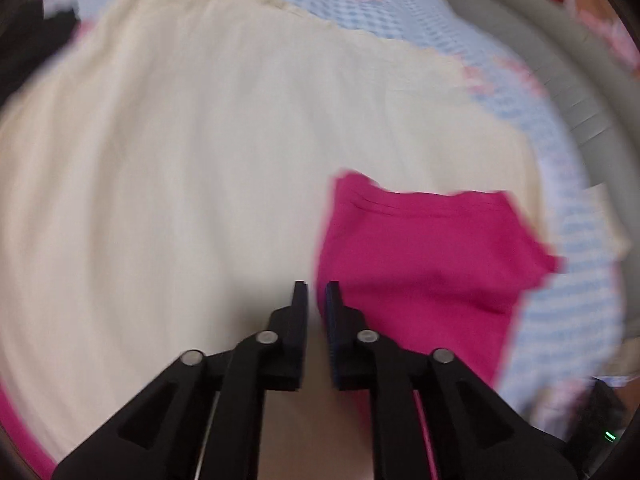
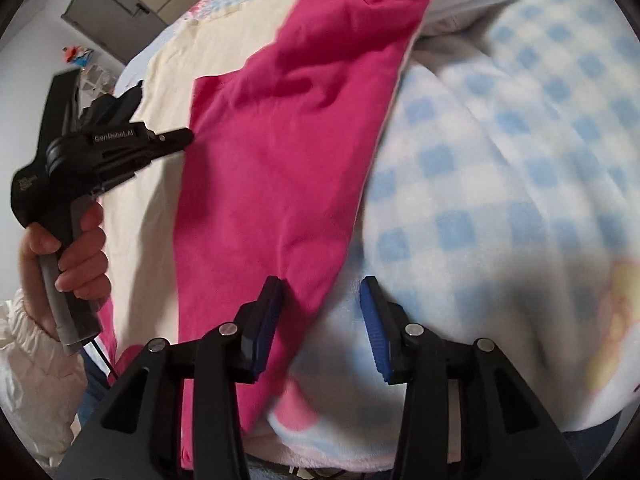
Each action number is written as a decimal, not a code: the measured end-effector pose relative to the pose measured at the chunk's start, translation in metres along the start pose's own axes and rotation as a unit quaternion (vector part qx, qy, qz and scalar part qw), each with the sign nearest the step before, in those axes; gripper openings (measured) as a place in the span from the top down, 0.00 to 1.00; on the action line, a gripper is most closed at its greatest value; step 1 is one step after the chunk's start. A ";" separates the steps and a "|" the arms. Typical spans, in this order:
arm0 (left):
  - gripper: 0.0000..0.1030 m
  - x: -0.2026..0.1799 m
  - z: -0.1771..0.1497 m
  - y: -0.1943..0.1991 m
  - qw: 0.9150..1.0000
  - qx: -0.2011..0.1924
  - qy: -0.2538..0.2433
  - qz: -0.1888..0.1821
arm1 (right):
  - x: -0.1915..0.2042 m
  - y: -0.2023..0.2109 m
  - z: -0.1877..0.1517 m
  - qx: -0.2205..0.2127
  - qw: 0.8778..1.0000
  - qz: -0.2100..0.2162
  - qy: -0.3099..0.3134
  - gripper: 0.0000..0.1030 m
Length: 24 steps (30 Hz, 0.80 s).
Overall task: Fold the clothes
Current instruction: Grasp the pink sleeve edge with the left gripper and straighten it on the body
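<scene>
Both tools hang open and empty, left tool [image 1: 316, 286] narrowly, right tool [image 2: 322, 286] wider, over the pink garment [image 2: 280, 160].

I could read one marking only: "GenRobot.AI", in pale letters along the black upper body of the left gripper [image 2: 188, 135], as my right wrist camera saw it from the side. A second small pale mark sat lower on that same gripper's rounded rear housing, but it was too small and blurred for me to make out. On my left wrist camera I found no text at all.
</scene>
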<state>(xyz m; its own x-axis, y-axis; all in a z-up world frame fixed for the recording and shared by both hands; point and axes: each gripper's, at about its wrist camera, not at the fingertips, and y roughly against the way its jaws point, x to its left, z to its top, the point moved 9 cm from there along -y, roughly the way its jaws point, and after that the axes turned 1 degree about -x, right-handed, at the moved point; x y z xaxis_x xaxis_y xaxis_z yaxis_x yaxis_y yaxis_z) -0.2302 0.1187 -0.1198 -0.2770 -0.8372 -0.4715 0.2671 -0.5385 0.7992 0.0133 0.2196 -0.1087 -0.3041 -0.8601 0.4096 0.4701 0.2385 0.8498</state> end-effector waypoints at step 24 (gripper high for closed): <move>0.76 -0.024 0.029 -0.003 0.999 -0.047 -0.013 -0.011 | -0.107 0.043 0.125 -0.092 0.982 -0.123 -0.107 0.65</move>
<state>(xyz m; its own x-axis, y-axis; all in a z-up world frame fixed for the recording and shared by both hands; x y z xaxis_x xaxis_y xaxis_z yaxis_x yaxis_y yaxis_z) -0.2504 0.1433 -0.0996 -0.3067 -0.8232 -0.4779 0.3458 -0.5641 0.7498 -0.0379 0.3780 -0.0742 -0.5845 -0.7627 0.2768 0.4969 -0.0668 0.8652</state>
